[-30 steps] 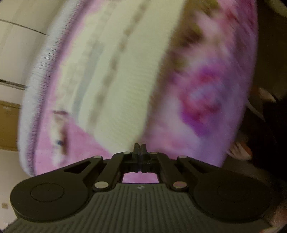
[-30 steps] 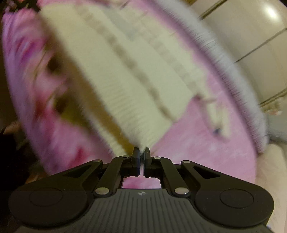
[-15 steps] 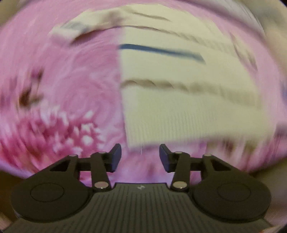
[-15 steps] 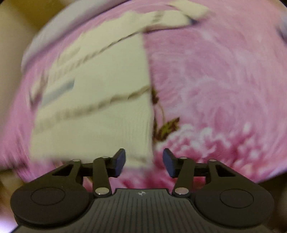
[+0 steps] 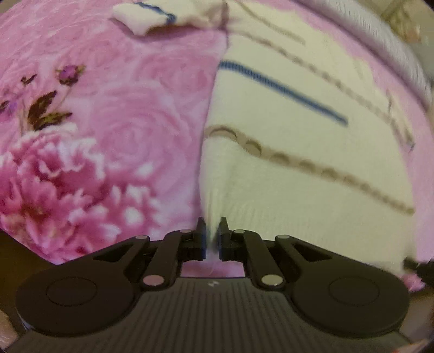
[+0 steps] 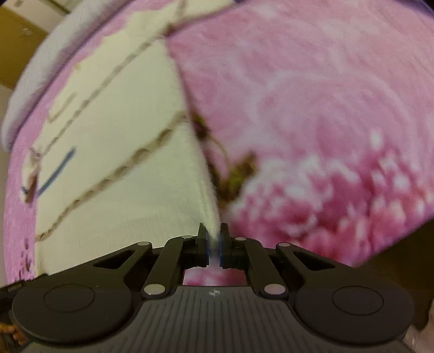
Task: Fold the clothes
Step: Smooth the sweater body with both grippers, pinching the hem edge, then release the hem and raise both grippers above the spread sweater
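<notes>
pink floral blanket (image 5: 114, 141) carries cream sweater (image 5: 298, 168), lying flat w/ far sleeve blurry. left claw (image 5: 211, 239) and right claw (image 6: 213, 244) each clenched on a near corner; hem btw them cut off.

- Garment (image 5: 298, 168) lies flat on the blanket (image 5: 114, 130), filling the left wrist view from 12 to 3 o'clock, blanket bare from 8 to 11.
- One sleeve (image 5: 143, 16) juts off the garment toward 11 o'clock, onto the blanket.
- Left gripper (image 5: 211, 239) at 6 o'clock, pinching the garment's near corner.
- Right wrist view: garment (image 6: 114, 168) from 8 to 11 o'clock, blanket (image 6: 312, 103) from 12 to 4.
- Right gripper (image 6: 213, 245) at 6 o'clock, clamped on the other near corner.
</notes>
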{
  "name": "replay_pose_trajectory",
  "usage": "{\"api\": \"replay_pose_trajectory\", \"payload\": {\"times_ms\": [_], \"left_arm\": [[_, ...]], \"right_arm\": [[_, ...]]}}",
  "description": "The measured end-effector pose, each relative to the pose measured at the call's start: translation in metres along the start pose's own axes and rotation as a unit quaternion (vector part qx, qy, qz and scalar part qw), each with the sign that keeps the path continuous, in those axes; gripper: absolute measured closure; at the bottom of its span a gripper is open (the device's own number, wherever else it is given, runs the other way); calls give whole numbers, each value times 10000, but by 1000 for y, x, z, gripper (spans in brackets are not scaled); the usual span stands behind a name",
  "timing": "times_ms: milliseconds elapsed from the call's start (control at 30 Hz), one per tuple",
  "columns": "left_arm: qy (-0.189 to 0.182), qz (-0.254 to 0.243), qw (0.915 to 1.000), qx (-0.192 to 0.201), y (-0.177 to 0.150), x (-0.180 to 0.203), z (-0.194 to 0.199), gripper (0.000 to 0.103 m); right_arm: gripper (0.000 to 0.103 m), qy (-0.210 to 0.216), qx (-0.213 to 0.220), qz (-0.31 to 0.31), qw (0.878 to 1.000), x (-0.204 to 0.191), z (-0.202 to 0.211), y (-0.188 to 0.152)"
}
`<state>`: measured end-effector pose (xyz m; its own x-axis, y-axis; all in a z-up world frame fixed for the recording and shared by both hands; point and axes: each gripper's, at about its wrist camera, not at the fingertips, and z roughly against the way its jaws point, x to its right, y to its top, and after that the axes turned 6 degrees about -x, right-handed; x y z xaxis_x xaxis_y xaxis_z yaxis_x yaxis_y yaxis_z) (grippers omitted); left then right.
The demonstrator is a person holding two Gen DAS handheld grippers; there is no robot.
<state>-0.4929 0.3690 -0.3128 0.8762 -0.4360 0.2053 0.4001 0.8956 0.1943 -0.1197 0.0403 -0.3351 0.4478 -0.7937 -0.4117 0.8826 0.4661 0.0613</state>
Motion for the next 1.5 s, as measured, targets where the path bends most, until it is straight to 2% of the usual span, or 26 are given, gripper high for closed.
{"api": "replay_pose_trajectory", "payload": {"times_ms": [100, 133, 200, 267, 367, 433, 467, 500, 533, 567, 733, 833, 967, 1200, 1500], "left_arm": [[233, -215, 9993, -172, 7, 7, -2, 89], [381, -319, 9986, -204, 9, 12, 4, 87], [678, -527, 9959, -268, 13, 21, 16, 87], [961, -700, 9921, -389, 17, 29, 27, 87], [1161, -852, 9869, -726, 24, 38, 39, 85], [1113, -945, 9860, -805, 33, 45, 51, 82], [1078, -1010, 9862, -752, 39, 50, 59, 79], [1043, -1074, 9863, -699, 45, 54, 68, 72], [1008, -1139, 9863, -646, 51, 58, 76, 67], [973, -1203, 9862, -593, 57, 63, 85, 66], [991, -1467, 9842, -59, 79, 77, 138, 59], [1021, -1399, 9847, 190, 82, 81, 163, 54], [1048, -1284, 9854, 379, 78, 88, 184, 54], [1008, -1182, 9863, 560, 52, 120, 204, 54], [972, -1076, 9872, 670, -4, 155, 217, 52]], "right_arm": [[100, -234, -134, 30, 9996, -7, -6, 2], [97, -355, -225, 0, 9991, -12, -3, 4], [71, -816, -367, 48, 9960, -25, 5, 6], [61, -1416, -476, 166, 9886, -41, 13, 5], [57, -1689, -605, 38, 9838, -63, 28, 1], [48, -1534, -611, 21, 9863, -79, 42, -2], [40, -1454, -606, 26, 9875, -88, 49, -3], [34, -1355, -545, 118, 9892, -102, 54, -2], [31, -1286, -456, 219, 9904, -118, 59, 0], [28, -1218, -367, 312, 9914, -133, 64, 2], [26, -944, -78, 408, 9947, -178, 85, 5], [26, -908, -46, 523, 9945, -193, 95, 6], [23, -837, -30, 722, 9939, -204, 106, 8], [21, -823, 4, 1046, 9911, -191, 133, 2], [21, -903, 16, 1072, 9901, -138, 159, -7]]}}
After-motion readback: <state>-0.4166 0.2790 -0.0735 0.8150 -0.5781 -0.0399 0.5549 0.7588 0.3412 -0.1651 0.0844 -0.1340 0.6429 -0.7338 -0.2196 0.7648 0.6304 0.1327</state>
